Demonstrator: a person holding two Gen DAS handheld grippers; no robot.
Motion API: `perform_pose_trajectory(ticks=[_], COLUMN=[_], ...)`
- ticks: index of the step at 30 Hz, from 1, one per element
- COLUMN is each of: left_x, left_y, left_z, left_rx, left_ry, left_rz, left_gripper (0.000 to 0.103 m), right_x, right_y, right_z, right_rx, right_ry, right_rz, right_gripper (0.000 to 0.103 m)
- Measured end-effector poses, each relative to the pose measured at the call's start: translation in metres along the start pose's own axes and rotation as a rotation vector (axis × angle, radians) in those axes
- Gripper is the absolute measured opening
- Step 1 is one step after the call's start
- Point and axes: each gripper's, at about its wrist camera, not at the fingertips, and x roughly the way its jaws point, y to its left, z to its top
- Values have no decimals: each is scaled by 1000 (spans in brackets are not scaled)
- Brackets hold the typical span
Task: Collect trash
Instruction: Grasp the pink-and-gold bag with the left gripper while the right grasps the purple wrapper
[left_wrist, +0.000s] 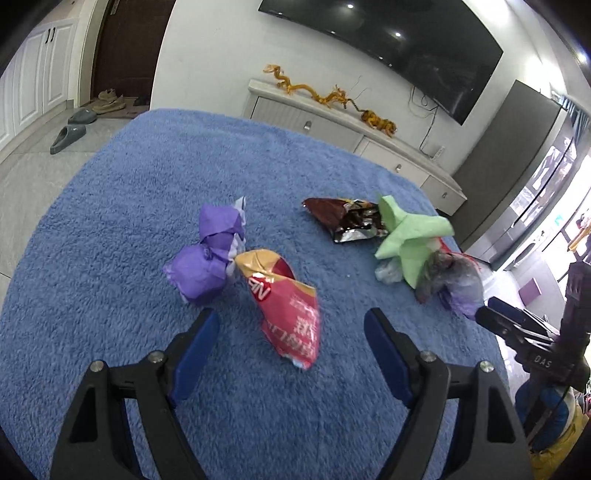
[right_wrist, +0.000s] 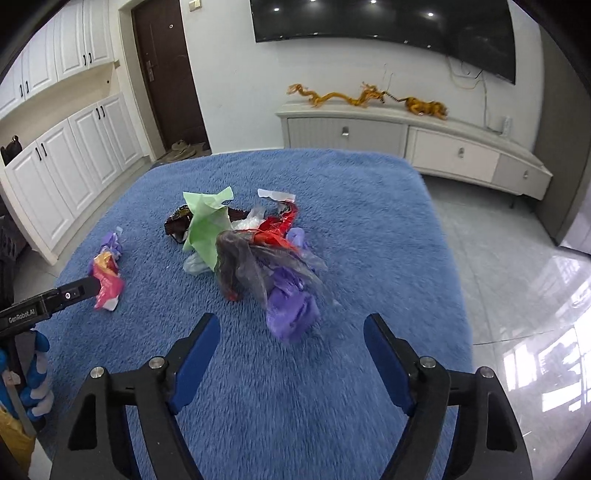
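Trash lies on a blue fluffy cloth (left_wrist: 129, 206) (right_wrist: 369, 206). My left gripper (left_wrist: 291, 317) is open and empty, just short of a red and gold snack bag (left_wrist: 290, 306) (right_wrist: 107, 282). Crumpled purple paper (left_wrist: 210, 254) (right_wrist: 112, 242) touches the bag's far left side. A brown foil wrapper (left_wrist: 343, 219) and green paper (left_wrist: 410, 236) (right_wrist: 207, 225) lie further right. My right gripper (right_wrist: 291, 319) is open and empty, just before a purple plastic bag (right_wrist: 291, 310) under grey film (right_wrist: 247, 266) and a red wrapper (right_wrist: 277, 229). The right gripper also shows at the right edge of the left wrist view (left_wrist: 517, 325).
A white TV cabinet (right_wrist: 406, 133) with golden dragon ornaments (right_wrist: 369, 98) stands beyond the table under a wall TV (right_wrist: 384, 26). White cupboards (right_wrist: 62, 158) and a dark door (right_wrist: 166, 74) are at the left. Slippers (left_wrist: 70, 134) lie on the tiled floor.
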Motion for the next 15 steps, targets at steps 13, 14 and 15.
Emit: perform_pose_trajectory(ticks=[13,14,15], left_x=[19,19,20], left_y=[-7,-9,-11], left_z=[2,1,0], left_rx=[17,19,21], left_ry=[13,19,20], left_rz=[70,58,56], left_gripper=[35,30,30], right_x=[35,32,28], right_y=[-17,-19,-22], right_z=[-4,-6,-9], right_rx=[2,4,6], right_ry=[38,36,35], right_rz=[66,65,63], right_gripper=[29,26,26])
